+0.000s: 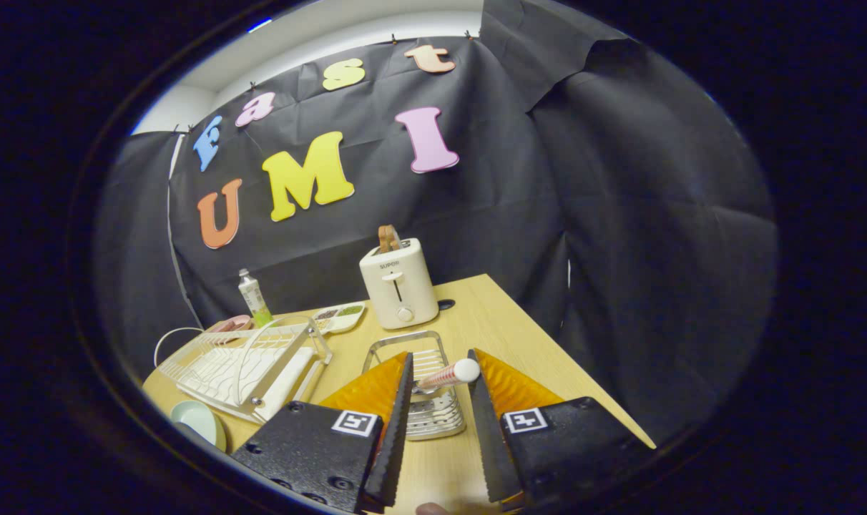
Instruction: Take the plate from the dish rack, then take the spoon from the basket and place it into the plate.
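I see my gripper [439,368] with its fingers apart over a table [491,315], the spoon [448,374] lying across the gap near their tips, over the wire basket [423,390] that sits just ahead on the table. Left of the basket stands the dish rack [244,365], with the plate [199,422] on the table at its near left corner. Beyond the basket a toaster [399,284] stands by the back wall; left of it lie a small divided dish [340,316] and an upright bottle [254,298].
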Tool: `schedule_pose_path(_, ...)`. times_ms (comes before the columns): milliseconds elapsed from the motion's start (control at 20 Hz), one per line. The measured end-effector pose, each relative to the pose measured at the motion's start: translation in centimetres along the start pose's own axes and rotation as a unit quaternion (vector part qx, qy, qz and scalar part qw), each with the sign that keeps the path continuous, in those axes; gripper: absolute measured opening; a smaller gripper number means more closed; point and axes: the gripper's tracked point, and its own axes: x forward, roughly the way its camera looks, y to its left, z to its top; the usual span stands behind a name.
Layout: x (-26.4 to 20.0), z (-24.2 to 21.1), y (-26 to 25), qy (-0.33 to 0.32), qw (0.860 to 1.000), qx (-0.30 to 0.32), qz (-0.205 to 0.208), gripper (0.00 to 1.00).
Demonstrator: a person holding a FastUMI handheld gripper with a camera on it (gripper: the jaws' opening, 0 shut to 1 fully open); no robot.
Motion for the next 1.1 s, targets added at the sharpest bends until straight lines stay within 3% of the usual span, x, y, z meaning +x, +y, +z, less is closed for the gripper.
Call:
schedule_pose_path(250,-0.2,0.1,2.0,0.014,0.999,0.008,0.035,0.25)
schedule_pose_path(300,-0.1,0.3,1.7,0.012,1.0,0.002,0.025,0.18)
schedule_pose_path(400,-0.6,1.3,1.9,0.007,1.0,-0.003,0.021,0.13)
schedule_pose_path(850,-8.6,7.7,5.7,-0.053,0.998,-0.03,0.023,0.11)
schedule_pose_path(950,-10.7,8.6,8.0,-0.062,0.996,-0.045,0.039,0.11)
schedule_pose_path(1100,-14.0,9.3,13.0,-0.055,0.993,-0.046,0.097,0.11)
